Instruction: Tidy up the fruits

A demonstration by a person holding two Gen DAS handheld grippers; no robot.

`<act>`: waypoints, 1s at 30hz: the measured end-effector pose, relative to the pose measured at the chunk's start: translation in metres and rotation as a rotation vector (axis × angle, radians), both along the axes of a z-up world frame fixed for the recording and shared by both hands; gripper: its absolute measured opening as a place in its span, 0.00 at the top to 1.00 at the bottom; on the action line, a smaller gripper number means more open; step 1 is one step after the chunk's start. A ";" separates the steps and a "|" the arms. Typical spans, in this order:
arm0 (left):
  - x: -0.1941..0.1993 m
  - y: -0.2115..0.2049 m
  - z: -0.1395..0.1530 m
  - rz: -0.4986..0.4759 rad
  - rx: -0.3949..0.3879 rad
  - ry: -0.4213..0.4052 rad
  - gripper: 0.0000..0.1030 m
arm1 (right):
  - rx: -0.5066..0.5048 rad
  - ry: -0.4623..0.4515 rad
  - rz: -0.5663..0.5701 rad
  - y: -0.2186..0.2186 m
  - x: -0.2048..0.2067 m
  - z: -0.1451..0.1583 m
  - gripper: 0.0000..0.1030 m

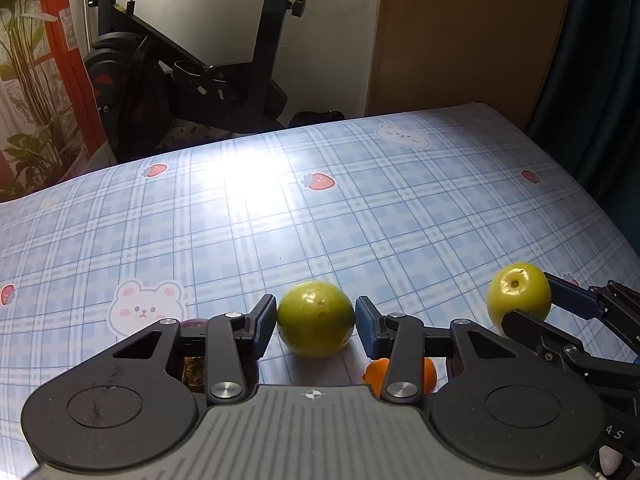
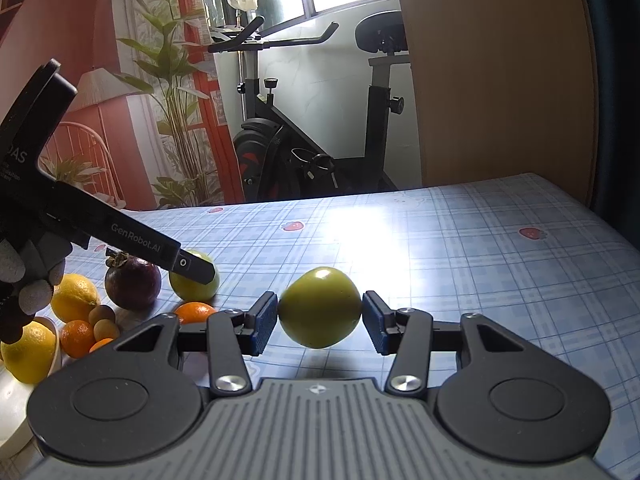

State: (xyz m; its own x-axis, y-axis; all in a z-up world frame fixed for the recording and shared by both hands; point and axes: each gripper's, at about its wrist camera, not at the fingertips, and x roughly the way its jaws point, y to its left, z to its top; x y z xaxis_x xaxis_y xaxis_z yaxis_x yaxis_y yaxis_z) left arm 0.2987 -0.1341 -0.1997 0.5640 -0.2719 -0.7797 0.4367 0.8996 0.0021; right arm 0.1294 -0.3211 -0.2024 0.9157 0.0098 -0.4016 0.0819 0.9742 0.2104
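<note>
In the left wrist view my left gripper (image 1: 316, 322) is shut on a green round fruit (image 1: 314, 312) that rests on the tablecloth, with both blue pads against its sides. To the right, my right gripper (image 1: 536, 306) is shut on a second green fruit (image 1: 516, 290). The right wrist view shows that second green fruit (image 2: 320, 308) clamped between the pads of the right gripper (image 2: 320, 318), held a little above the table. At the left of that view, the left gripper (image 2: 198, 274) reaches down over its green fruit (image 2: 200, 286), half hiding it.
A pile at the near left holds a mangosteen (image 2: 132, 280), a lemon (image 2: 74, 296), oranges (image 2: 194, 312), small brown longans (image 2: 102, 314) and a white bowl (image 2: 12, 400) with another lemon. A gloved hand (image 2: 24, 280) holds the left gripper. An exercise bike (image 2: 304, 152) stands beyond the table's far edge.
</note>
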 end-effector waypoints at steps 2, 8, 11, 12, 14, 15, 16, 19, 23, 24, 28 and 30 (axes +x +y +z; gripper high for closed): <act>-0.008 -0.003 0.001 -0.002 -0.003 -0.011 0.56 | 0.005 -0.001 0.003 -0.001 0.000 0.000 0.52; -0.039 0.005 0.019 -0.002 -0.038 -0.050 0.56 | 0.015 -0.009 0.000 -0.003 -0.002 -0.001 0.52; -0.061 0.017 0.035 0.008 -0.066 -0.096 0.56 | 0.015 -0.016 0.000 -0.002 -0.004 -0.001 0.52; -0.069 0.021 0.039 0.013 -0.077 -0.103 0.56 | 0.015 -0.011 0.004 -0.001 -0.004 -0.001 0.52; -0.085 0.032 0.048 0.022 -0.099 -0.107 0.56 | -0.001 0.001 0.018 0.003 -0.004 0.002 0.52; -0.092 0.038 0.053 0.029 -0.109 -0.108 0.56 | 0.001 0.003 0.026 0.005 -0.006 0.003 0.52; -0.100 0.044 0.057 0.034 -0.117 -0.111 0.56 | 0.010 -0.001 0.032 0.006 -0.010 0.004 0.52; -0.123 0.069 0.066 0.056 -0.131 -0.124 0.56 | 0.032 -0.031 0.056 0.015 -0.021 0.013 0.52; -0.148 0.101 0.071 0.109 -0.140 -0.114 0.56 | 0.019 -0.059 0.130 0.043 -0.027 0.029 0.52; -0.153 0.109 0.071 0.117 -0.130 -0.120 0.56 | 0.013 -0.066 0.157 0.053 -0.028 0.033 0.52; -0.175 0.140 0.066 0.156 -0.064 -0.122 0.56 | 0.003 -0.061 0.251 0.090 -0.027 0.040 0.52; -0.184 0.156 0.061 0.187 -0.066 -0.096 0.56 | -0.005 -0.036 0.304 0.110 -0.025 0.038 0.52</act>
State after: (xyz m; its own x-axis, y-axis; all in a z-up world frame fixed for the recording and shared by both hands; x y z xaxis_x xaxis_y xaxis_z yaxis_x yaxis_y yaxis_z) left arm 0.1149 0.0224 -0.1387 0.6800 -0.2046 -0.7041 0.2630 0.9644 -0.0262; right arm 0.1040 -0.2113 -0.1648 0.8850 0.2834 -0.3694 -0.2207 0.9540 0.2029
